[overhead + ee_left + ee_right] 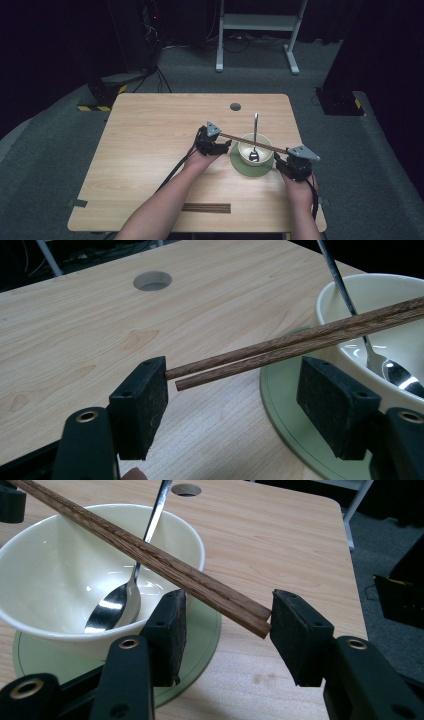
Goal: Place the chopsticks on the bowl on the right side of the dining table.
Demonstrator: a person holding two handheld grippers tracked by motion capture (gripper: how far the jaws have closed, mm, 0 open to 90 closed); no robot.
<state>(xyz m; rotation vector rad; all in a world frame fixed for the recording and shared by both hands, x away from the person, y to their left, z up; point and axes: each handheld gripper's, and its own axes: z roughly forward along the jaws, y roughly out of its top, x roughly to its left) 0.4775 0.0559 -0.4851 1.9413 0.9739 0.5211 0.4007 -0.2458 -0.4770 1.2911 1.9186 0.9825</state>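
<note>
A pair of wooden chopsticks (254, 142) spans the white bowl (246, 150) at centre frame, apparently laid across its rim. Both grippers, left (235, 395) and right (227, 630), flank the ends with jaws parted, clamping nothing.

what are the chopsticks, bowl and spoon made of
Pair of brown chopsticks: apparently wood, matte, grain streaks visible. Cream round bowl: likely glazed ceramic, glossy highlights; could be melamine. Shiny silver spoon: polished metal, mirror-like reflections in its scoop.
</note>
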